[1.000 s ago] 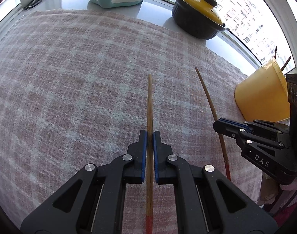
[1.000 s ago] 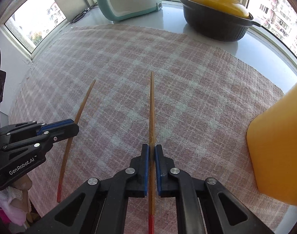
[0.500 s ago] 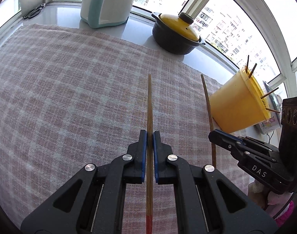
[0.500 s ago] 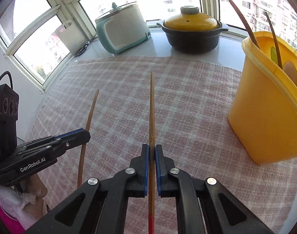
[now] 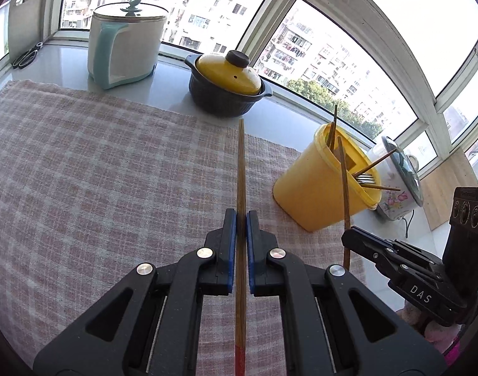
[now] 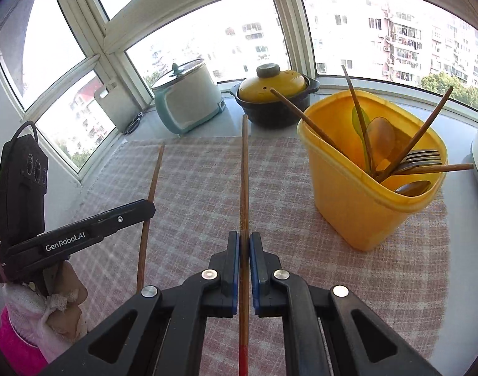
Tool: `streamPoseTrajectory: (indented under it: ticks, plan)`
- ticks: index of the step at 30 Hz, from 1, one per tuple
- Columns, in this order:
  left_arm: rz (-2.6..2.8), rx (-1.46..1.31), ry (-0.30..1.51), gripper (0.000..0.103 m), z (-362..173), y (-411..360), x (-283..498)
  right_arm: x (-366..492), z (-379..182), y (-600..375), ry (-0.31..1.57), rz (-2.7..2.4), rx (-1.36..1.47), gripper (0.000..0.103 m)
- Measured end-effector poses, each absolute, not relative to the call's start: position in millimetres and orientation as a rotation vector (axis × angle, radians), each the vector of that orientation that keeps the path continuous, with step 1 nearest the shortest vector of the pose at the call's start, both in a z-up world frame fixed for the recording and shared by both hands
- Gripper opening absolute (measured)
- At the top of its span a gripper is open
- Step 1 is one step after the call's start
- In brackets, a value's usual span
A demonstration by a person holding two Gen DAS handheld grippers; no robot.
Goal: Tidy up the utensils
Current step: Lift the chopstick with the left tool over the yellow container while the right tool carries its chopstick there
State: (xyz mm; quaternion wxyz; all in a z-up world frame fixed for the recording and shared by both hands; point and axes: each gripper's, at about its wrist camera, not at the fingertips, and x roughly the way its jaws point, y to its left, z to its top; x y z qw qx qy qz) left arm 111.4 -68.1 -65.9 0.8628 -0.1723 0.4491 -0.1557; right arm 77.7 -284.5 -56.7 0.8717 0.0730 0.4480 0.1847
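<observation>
Chopstick [image 5: 240, 169] clamped in left gripper [image 5: 241, 219], checked cloth [image 5: 82, 172]

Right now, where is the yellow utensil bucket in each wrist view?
Left wrist: yellow utensil bucket right of centre, behind the right gripper's chopstick.
Right wrist: bucket at right, upright on the checked cloth.
Shared landmark: yellow-lidded black pot.

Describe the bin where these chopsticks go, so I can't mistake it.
On the checked cloth by the window stands a yellow tub, right of the dark pot with the yellow lid. Unlike its neighbours it has no lid, and chopsticks, forks and spoons poke out.
</observation>
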Motion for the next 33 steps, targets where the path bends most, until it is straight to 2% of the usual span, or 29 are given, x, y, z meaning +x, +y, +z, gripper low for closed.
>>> streamPoseTrajectory:
  ticks: [17, 33]
  plan:
    - [-0.428, -0.353, 0.822, 0.004, -13.7, -131.4, 140.6, 84.7, -3.0, -357.5, 0.799, 0.304, 0.191, 0.004]
    - [-0.457, -0.354, 0.785, 0.004, 2.9, -182.7, 189.1, 127.8, 21.9, -384.7, 0.714, 0.271, 0.209, 0.004]
